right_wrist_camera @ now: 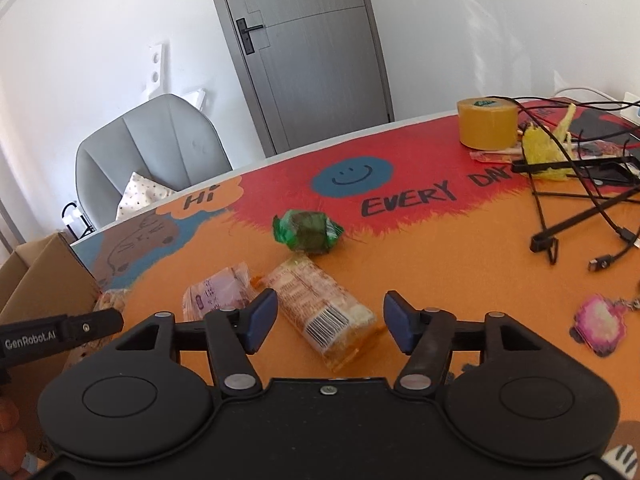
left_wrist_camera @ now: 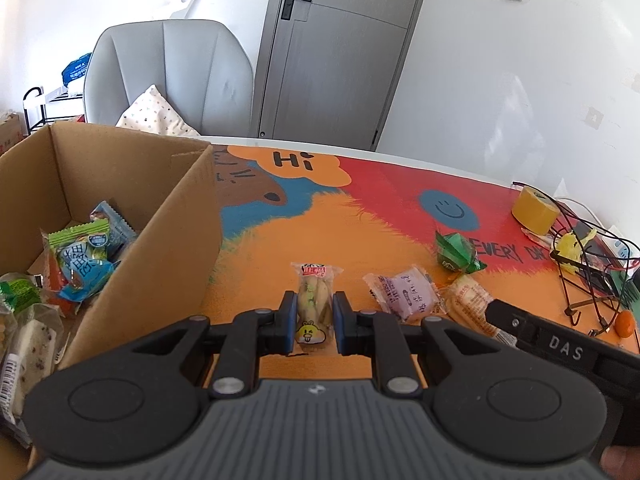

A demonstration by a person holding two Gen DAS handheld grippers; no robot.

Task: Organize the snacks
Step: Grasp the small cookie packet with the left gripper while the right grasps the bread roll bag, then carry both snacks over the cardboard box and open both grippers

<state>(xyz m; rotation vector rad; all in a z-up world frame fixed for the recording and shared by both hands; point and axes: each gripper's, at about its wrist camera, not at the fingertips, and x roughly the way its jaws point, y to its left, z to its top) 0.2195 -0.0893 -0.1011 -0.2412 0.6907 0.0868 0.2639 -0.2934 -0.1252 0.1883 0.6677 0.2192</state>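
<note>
**Left tool clamped on a snack, right tool spread above another**

The left tool (left_wrist_camera: 313,317) is clenched on a clear packet of pale green snacks (left_wrist_camera: 314,300), its pads pressing both sides. Just to its left stands the cardboard box (left_wrist_camera: 176,216), already holding several wrapped snacks (left_wrist_camera: 86,256). The right tool (right_wrist_camera: 330,322) is released, jaws wide, with an orange biscuit packet (right_wrist_camera: 320,312) lying between them on the surface (right_wrist_camera: 460,264). Ahead-left lies a purple packet (right_wrist_camera: 218,292); farther ahead, a green-wrapped snack (right_wrist_camera: 308,230).
</note>
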